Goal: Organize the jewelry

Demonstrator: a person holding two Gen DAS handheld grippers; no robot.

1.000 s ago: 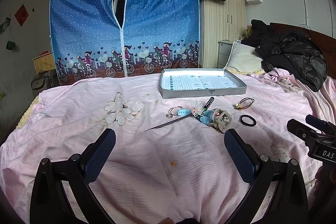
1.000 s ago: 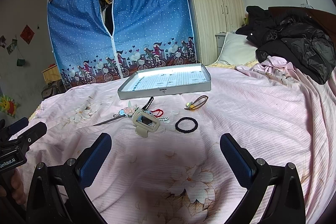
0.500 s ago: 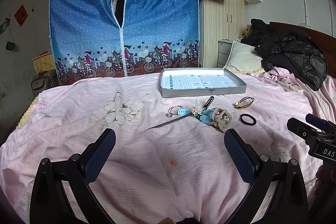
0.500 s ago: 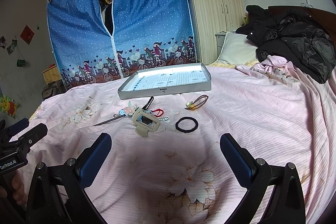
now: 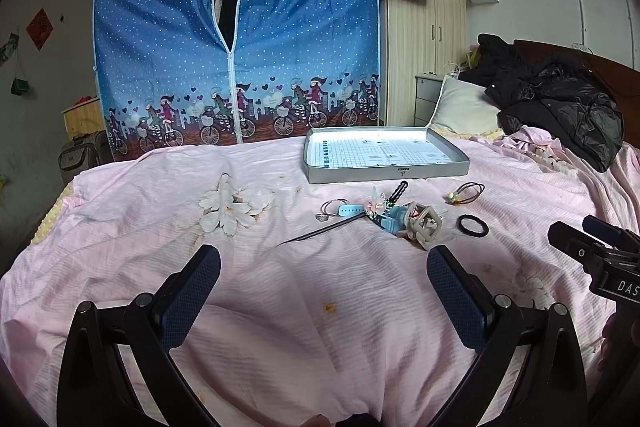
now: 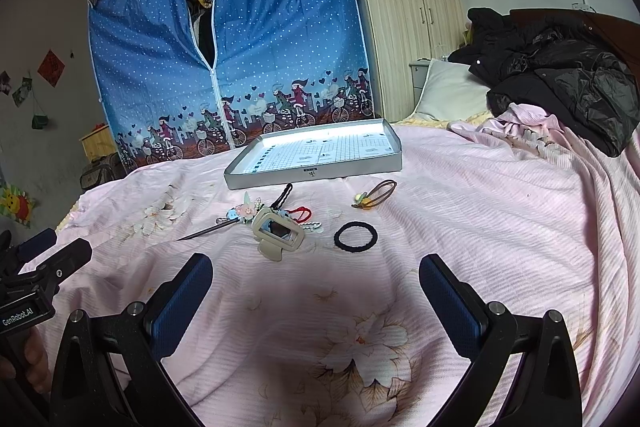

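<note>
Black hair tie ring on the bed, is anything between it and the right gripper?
Nothing visible. Only bare pink bedsheet lies between the open right gripper and the black fabric hair tie ring. The beige claw clip sits off to its left.

My pink floral sheet point(image 6: 460, 211), silver tray point(image 6: 316, 174) with grid lining, black hair tie point(image 6: 355, 235), blue polka-dot wardrobe point(image 5: 236, 39) with bicycles.

A bed with a pink floral sheet point(image 6: 460, 211) is carrying a grey tray point(image 6: 316, 173), 1 black hair tie point(image 6: 356, 235), a beige claw clip point(image 6: 277, 237), a dark hair stick point(image 6: 208, 230) and black jackets point(image 6: 560, 75).
</note>
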